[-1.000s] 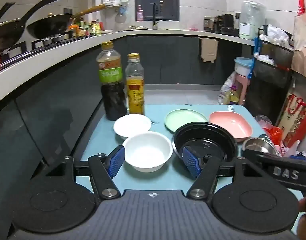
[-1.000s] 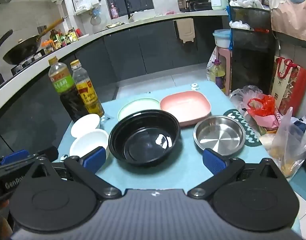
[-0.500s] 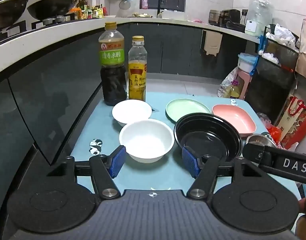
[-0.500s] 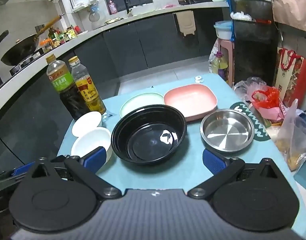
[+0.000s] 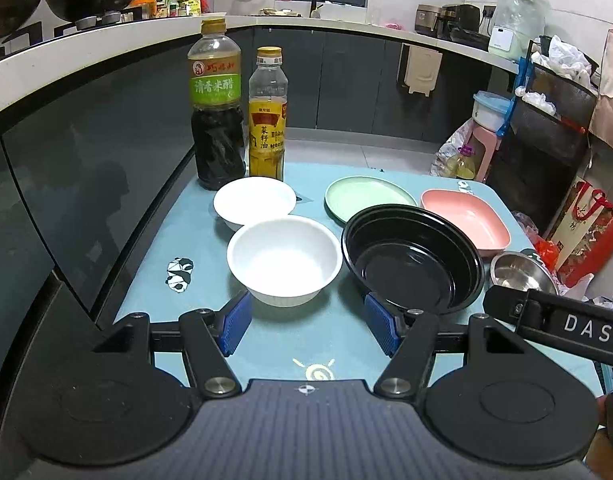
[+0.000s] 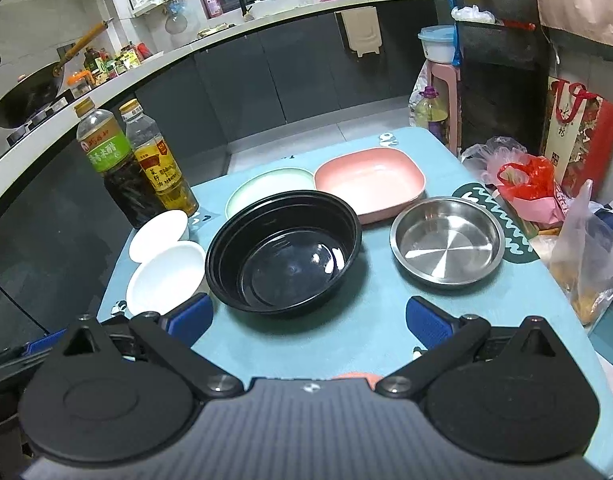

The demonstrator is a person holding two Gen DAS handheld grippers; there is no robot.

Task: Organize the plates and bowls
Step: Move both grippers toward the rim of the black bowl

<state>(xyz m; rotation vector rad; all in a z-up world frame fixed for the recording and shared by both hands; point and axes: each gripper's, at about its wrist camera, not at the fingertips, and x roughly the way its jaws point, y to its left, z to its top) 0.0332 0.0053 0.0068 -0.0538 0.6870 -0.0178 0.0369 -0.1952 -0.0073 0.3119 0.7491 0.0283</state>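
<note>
I am holding my left gripper (image 5: 307,329) low in its frame with the fingers spread wide and nothing between them, and the nearer white bowl (image 5: 284,259) is sitting just beyond the gap, a little above centre. My right gripper (image 6: 308,322) is gaping wide too, empty, at the bottom of its own view; the black bowl (image 6: 284,251) is resting just past its fingers at mid-frame, touching the white bowl on its left. The steel dish (image 6: 446,239) is lying to the right of centre, apart from the black bowl. Higher in the frame the second white bowl (image 5: 254,202), green plate (image 5: 368,198) and pink dish (image 6: 369,179) are lining up on the blue table (image 6: 370,320), and two bottles (image 5: 242,108) are standing at upper left
</note>
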